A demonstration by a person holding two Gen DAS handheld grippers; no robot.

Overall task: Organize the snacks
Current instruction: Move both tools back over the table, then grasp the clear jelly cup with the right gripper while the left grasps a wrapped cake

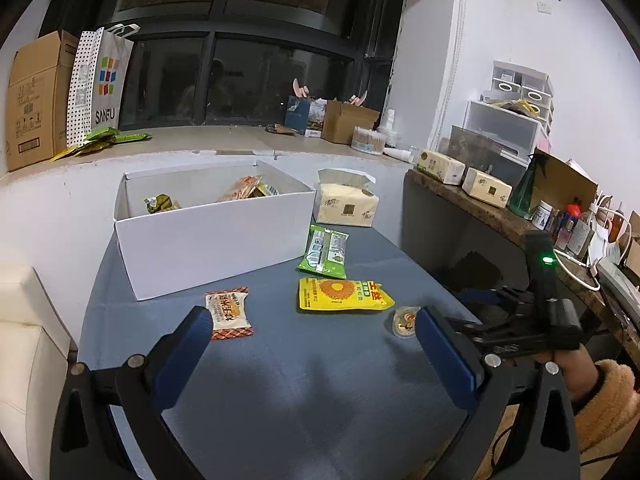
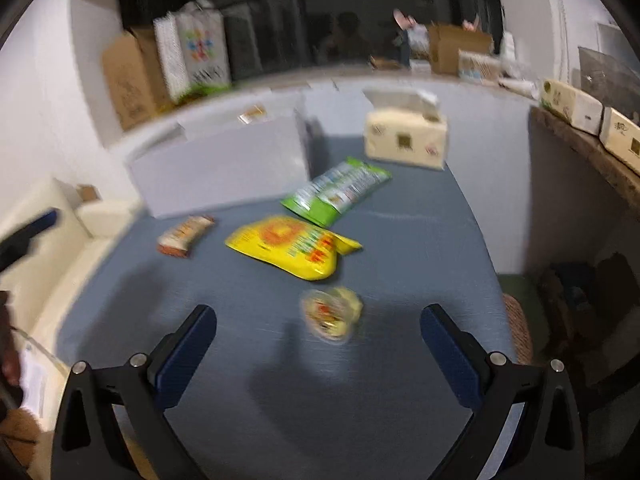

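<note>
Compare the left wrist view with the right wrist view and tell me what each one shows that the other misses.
Only the left wrist view looks down into the white box, showing snack packets already inside, and it catches the right gripper from the side. Only the right wrist view shows the small round snack unobstructed, though blurred. Both show the yellow pouch, green packet, orange-white packet and tissue pack.
</note>
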